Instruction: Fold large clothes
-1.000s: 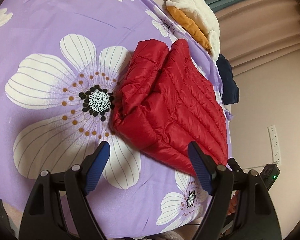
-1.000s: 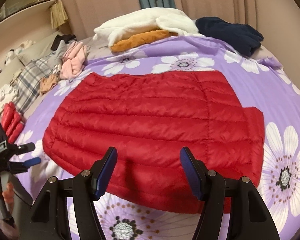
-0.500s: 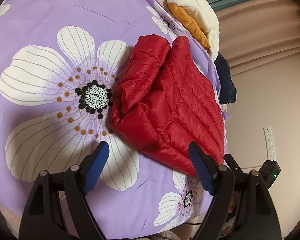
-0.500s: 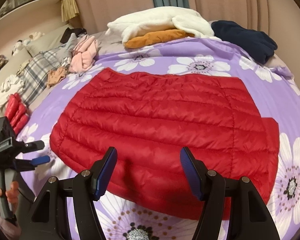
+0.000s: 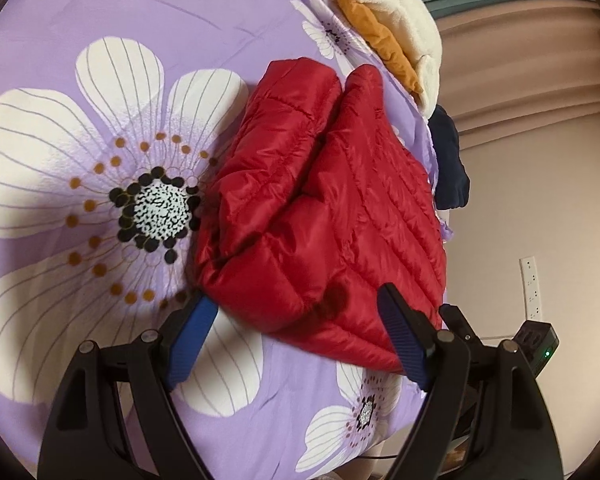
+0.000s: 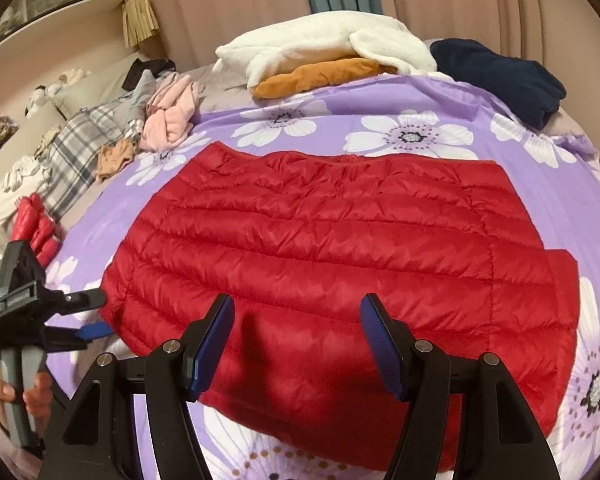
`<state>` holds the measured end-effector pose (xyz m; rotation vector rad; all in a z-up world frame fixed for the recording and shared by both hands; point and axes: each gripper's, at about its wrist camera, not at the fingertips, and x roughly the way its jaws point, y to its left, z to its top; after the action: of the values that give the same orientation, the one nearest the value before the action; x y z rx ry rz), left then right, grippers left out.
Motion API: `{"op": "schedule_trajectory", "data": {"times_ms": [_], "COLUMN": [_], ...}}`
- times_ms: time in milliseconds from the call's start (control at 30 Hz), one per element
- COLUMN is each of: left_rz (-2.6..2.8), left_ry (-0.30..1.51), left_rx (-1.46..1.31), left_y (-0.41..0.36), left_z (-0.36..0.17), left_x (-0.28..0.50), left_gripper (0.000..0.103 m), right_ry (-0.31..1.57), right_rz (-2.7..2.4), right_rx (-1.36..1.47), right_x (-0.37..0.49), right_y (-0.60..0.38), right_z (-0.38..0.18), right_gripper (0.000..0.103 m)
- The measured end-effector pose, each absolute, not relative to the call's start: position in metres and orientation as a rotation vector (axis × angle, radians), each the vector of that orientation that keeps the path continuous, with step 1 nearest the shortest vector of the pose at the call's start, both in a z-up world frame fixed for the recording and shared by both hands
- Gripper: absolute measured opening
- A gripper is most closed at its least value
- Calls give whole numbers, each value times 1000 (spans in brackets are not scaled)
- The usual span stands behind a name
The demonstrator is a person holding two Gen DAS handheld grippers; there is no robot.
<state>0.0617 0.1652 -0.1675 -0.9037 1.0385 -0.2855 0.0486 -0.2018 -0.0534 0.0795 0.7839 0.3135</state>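
Note:
A red quilted puffer jacket (image 6: 340, 248) lies flat across the purple flowered bedspread (image 6: 440, 96). In the left wrist view its bunched end (image 5: 320, 208) faces me. My left gripper (image 5: 296, 304) is open, and the jacket's near corner sits between the blue pads without being pressed. From the right wrist view, the same left gripper (image 6: 100, 314) is at the jacket's left edge, held by a hand (image 6: 36, 396). My right gripper (image 6: 298, 308) hangs open over the middle of the jacket's near hem, with nothing clamped.
At the bed's far side lie a white fleece (image 6: 324, 48) over an orange garment (image 6: 320, 74) and a navy garment (image 6: 500, 76). Pink clothes (image 6: 172, 116), a plaid cloth (image 6: 76, 148) and a red item (image 6: 34, 220) sit on the left. A wall socket (image 5: 531, 288) is at the right.
My left gripper has come down and forward, so the jacket's corner now lies between its pads. The right gripper has slid a little to the left along the hem. The jacket itself has not moved.

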Motion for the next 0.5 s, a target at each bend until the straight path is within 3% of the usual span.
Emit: {"op": "schedule_trajectory", "data": {"times_ms": [500], "left_rz": [-317], "left_ry": [1030], "left_rx": [-1020], "left_y": [182], "left_z": [-182], "left_x": [75], "left_gripper": [82], "right_ry": [734], "right_rz": [324], "right_rx": [113], "right_x": [63], "right_y": [-212], "right_z": [-39], "right_gripper": [66]}}
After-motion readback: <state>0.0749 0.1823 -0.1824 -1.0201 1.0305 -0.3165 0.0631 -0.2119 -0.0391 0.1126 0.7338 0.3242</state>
